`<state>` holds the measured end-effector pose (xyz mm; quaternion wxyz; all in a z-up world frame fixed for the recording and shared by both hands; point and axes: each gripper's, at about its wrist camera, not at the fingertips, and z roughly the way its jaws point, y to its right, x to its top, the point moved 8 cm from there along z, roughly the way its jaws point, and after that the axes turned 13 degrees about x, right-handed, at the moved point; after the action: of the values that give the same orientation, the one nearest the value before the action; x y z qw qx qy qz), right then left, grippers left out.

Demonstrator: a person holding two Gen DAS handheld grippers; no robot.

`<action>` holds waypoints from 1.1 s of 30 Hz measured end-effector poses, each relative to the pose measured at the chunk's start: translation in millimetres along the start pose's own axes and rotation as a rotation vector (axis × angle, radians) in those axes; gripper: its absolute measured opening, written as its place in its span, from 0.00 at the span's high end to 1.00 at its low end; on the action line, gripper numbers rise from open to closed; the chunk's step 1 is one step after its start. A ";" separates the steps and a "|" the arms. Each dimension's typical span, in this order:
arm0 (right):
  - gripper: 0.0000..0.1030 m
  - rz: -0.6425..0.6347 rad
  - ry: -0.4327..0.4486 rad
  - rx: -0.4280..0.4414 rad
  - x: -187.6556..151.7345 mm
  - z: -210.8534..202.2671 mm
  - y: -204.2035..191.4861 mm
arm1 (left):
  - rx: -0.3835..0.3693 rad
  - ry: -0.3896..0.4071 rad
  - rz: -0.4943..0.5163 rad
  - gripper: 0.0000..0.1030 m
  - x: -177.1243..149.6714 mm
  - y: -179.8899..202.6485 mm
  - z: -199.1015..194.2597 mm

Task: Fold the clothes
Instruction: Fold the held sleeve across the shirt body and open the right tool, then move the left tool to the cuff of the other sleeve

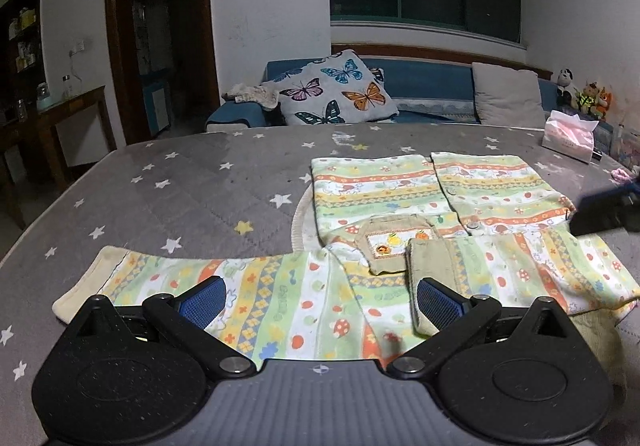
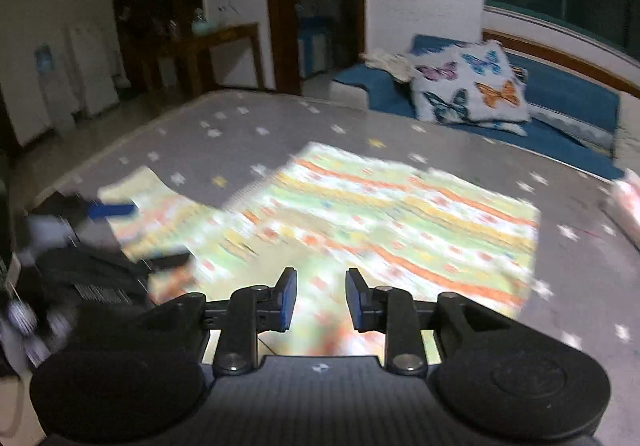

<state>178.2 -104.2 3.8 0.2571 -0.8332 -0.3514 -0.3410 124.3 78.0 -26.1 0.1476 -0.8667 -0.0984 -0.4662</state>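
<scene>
A small child's top (image 1: 384,214) in green, yellow and orange striped cotton printed with mushrooms and flowers lies flat on a grey table cover (image 1: 180,186) dotted with white and yellow stars. Its body lies toward the far side, the khaki collar (image 1: 394,246) sits near the middle, and one long sleeve (image 1: 224,286) stretches out to the left, ending in a pale cream cuff (image 1: 86,290). The other sleeve is folded across the near right side.

The left gripper (image 1: 320,304) sits low over the near sleeve, its blue-padded fingers (image 1: 204,302) spread wide apart with fabric between them and nothing pinched. The right gripper (image 2: 321,300) hovers above the near edge of the top, its fingers a modest gap apart and gripping nothing; its view is blurred.

Far right on the cover stands a pink tissue pack (image 1: 568,136). Beyond the table runs a blue sofa (image 1: 432,86) with a grey butterfly-print cushion (image 1: 336,90), a plain grey cushion (image 1: 508,96) and small plush toys (image 1: 580,92).
</scene>
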 end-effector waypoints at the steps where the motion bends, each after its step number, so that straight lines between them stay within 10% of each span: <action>1: 0.75 0.015 -0.012 -0.016 -7.7 -2.6 8.1 | 0.000 0.002 0.006 0.00 1.3 2.4 0.3; 12: 0.76 0.180 -0.074 -0.120 -74.4 -16.8 74.9 | -0.029 0.004 0.079 0.00 13.1 46.1 10.8; 33: 0.75 0.181 -0.016 -0.144 -35.7 18.1 99.6 | 0.054 -0.039 0.158 0.00 0.8 60.0 53.8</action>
<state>242.4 -168.5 -53.3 0.2235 -0.8805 -0.2512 -0.3342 185.1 40.5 -63.4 0.2053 -0.8764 -0.0450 -0.4332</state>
